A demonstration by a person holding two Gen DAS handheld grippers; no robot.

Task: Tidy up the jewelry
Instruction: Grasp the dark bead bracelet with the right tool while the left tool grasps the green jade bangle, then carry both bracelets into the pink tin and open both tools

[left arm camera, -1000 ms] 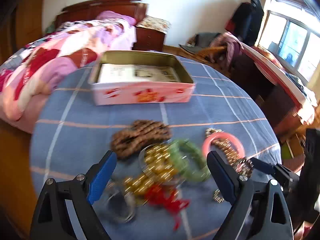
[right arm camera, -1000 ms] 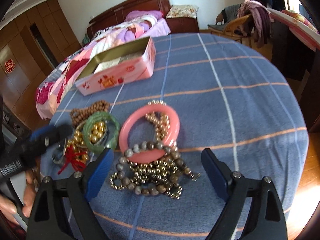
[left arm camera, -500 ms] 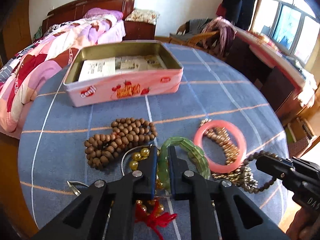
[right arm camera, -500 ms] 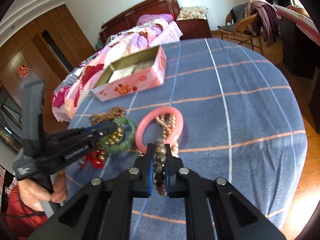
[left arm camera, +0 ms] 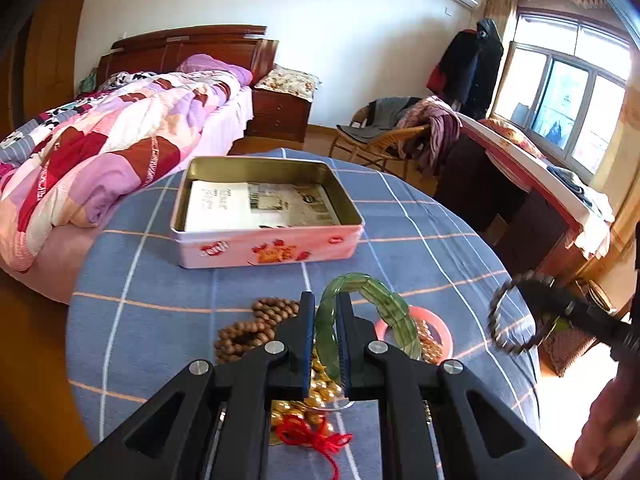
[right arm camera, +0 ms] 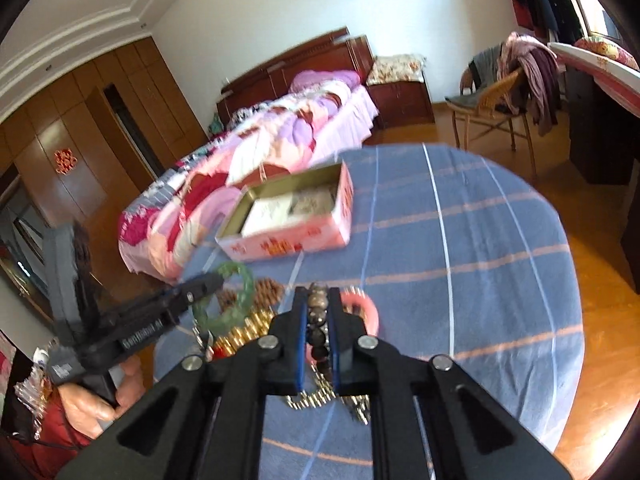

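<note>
My left gripper (left arm camera: 323,306) is shut on a green jade bracelet (left arm camera: 376,300) and holds it above the table; it also shows in the right wrist view (right arm camera: 236,296). My right gripper (right arm camera: 319,296) is shut on a grey-brown bead bracelet (right arm camera: 318,312), which also shows hanging at the right of the left wrist view (left arm camera: 506,316). On the blue cloth below lie a brown wooden bead string (left arm camera: 248,328), a pink bangle (left arm camera: 434,330), gold beads (left arm camera: 320,384) and a red tassel (left arm camera: 312,436). An open pink tin (left arm camera: 264,246) lined with paper stands beyond them.
The round table (right arm camera: 480,248) has a blue checked cloth. A bed (left arm camera: 100,148) lies behind and left of the tin. A chair with clothes (left arm camera: 400,128) and a desk (left arm camera: 540,184) stand to the right. The table edges drop off close by.
Both grippers closed on their bracelets and lifted them off the pile. The left one raised the green bracelet, the right one raised the bead bracelet.
</note>
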